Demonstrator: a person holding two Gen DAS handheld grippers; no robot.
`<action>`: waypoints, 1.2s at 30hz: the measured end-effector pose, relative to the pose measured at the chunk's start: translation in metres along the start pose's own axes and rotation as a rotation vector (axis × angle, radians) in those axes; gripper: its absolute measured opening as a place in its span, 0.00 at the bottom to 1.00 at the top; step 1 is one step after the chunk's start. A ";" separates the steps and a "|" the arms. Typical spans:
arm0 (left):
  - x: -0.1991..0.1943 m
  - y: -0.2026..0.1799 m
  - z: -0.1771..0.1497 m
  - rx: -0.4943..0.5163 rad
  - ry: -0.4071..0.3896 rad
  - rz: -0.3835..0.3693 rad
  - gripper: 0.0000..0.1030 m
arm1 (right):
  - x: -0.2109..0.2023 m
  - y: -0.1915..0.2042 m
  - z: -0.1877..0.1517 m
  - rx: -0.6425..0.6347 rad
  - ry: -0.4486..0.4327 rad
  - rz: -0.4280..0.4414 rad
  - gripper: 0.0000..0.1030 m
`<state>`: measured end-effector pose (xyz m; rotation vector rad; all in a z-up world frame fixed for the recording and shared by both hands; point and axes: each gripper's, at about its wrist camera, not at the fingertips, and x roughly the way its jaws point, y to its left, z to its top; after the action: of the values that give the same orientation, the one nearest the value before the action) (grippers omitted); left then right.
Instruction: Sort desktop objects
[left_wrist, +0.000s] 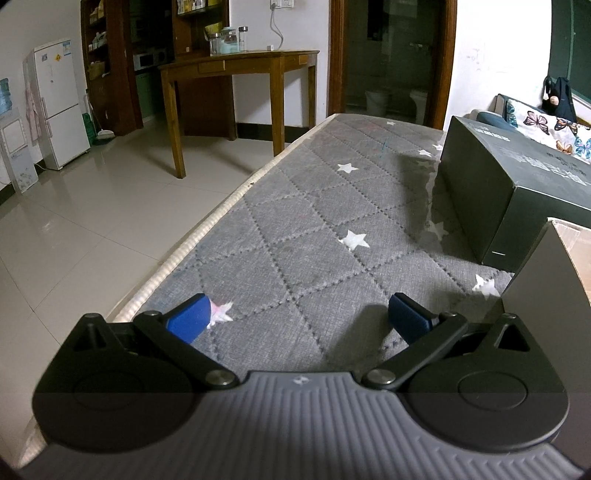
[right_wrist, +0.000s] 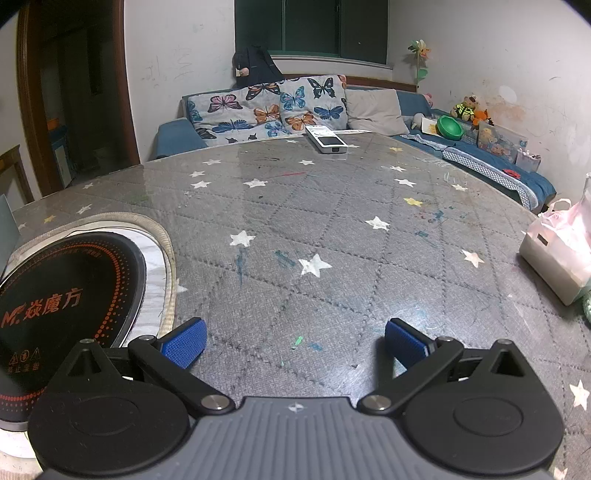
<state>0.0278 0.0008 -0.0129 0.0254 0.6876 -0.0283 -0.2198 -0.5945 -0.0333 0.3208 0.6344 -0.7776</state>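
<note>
Both tools spread wide, empty: right tool (right_wrist: 295, 341) well short of remote (right_wrist: 327, 142).

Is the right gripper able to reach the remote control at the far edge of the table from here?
Probably yes. The right gripper is open, and the tablecloth between it and the remote control is bare; it lies far off, so a long reach is needed.

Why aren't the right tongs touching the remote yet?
Apart. The right wrist view shows it: the right tongs hang open near the table's close edge, while the remote lies at the far edge, with bare starry cloth between them.
</note>
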 end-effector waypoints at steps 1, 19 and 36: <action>0.000 0.000 0.000 0.000 0.000 0.000 1.00 | 0.000 0.000 0.000 0.000 0.000 0.000 1.00; 0.000 -0.001 0.000 0.001 0.000 0.001 1.00 | 0.000 0.000 0.000 0.000 0.000 0.000 1.00; 0.000 -0.002 0.000 0.001 0.000 0.001 1.00 | 0.000 0.002 -0.001 0.000 0.000 0.001 1.00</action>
<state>0.0276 -0.0008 -0.0130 0.0266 0.6871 -0.0280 -0.2184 -0.5924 -0.0335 0.3211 0.6344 -0.7770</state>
